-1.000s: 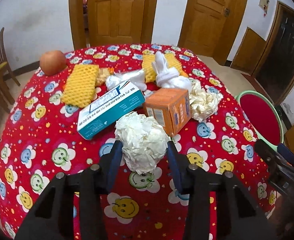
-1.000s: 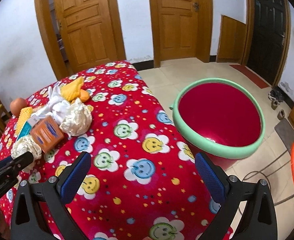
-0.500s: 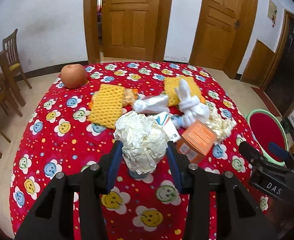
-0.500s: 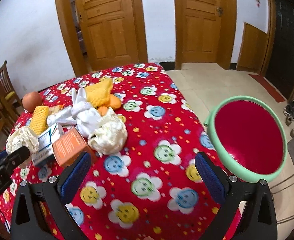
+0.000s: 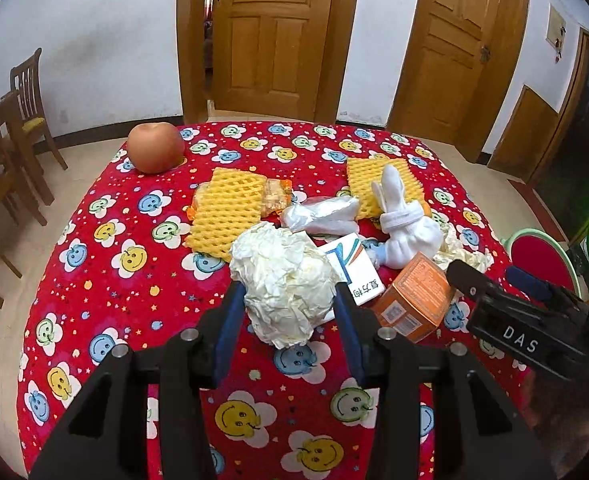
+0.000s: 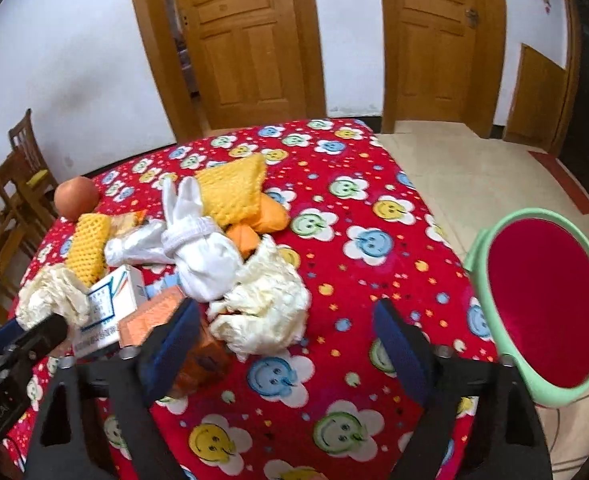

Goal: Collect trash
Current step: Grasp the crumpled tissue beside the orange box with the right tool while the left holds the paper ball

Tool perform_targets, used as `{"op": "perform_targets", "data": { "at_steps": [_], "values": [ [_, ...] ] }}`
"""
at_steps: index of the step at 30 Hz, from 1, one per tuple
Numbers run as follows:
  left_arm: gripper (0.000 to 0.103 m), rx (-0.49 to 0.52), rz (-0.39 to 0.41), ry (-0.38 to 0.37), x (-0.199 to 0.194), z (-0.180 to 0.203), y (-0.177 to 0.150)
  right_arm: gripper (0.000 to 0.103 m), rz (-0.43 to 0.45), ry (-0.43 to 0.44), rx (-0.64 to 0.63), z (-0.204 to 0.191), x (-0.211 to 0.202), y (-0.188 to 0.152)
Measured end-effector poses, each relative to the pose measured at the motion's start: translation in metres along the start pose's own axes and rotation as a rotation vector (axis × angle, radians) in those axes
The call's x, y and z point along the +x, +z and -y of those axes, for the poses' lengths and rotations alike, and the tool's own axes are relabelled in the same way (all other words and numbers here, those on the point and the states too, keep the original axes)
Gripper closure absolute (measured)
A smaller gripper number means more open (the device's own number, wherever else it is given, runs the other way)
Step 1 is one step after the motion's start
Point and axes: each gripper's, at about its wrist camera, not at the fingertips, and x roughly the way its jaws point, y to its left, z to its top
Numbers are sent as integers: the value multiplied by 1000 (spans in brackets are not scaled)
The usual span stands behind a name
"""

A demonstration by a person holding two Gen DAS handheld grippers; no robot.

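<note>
The left tool (image 5: 290, 312) is clamped narrow on a crumpled paper wad (image 5: 282, 284), lifted clear of the desk (image 5: 106, 288) and hanging just in front of the white carton (image 5: 354, 268). That wad looks feather-light and springy; it is gripped across its middle, and a squeeze across the bulk seems the safest hold, since a loose edge would likely tear or slip out.

The right tool (image 6: 290, 344) has just been closing, yet its jaws stand fairly wide with nothing pressed between them. A second paper wad (image 6: 266, 308) lies on the desk just beyond that tool's left jaw, touching the orange box (image 6: 162, 316) beside the carton. It should handle the same way: soft, weightless, best pinched through its thickest part.

Behind the carton lie a white knotted cloth (image 6: 198, 252) and a silvery wrapper (image 5: 318, 216), limp things to take by a fold. Farther from the carton sit two yellow foam nets (image 5: 226, 212), squashy and light, and an apple (image 5: 156, 148) at the desk's far corner. Well right of the carton, off the desk, a green-rimmed red basin (image 6: 546, 300) stands on the floor, probably the bin.
</note>
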Motion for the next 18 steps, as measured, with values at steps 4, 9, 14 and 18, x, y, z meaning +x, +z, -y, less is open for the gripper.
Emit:
{"op": "perform_targets", "data": {
  "at_steps": [4,9,14,18],
  "values": [
    [58,-1,-8,-2,4,0,0,52,-18,47,10,2,5,6],
    [58,-3,-9,-7,5,0,1,55,-36,93,34,10,4,6],
    [58,-4,-6,-8,4,0,1,54,-38,86,51,19,0,2],
    [58,-6,-9,-12,4,1,1,55,-59,89,40,17,7,1]
  ]
}}
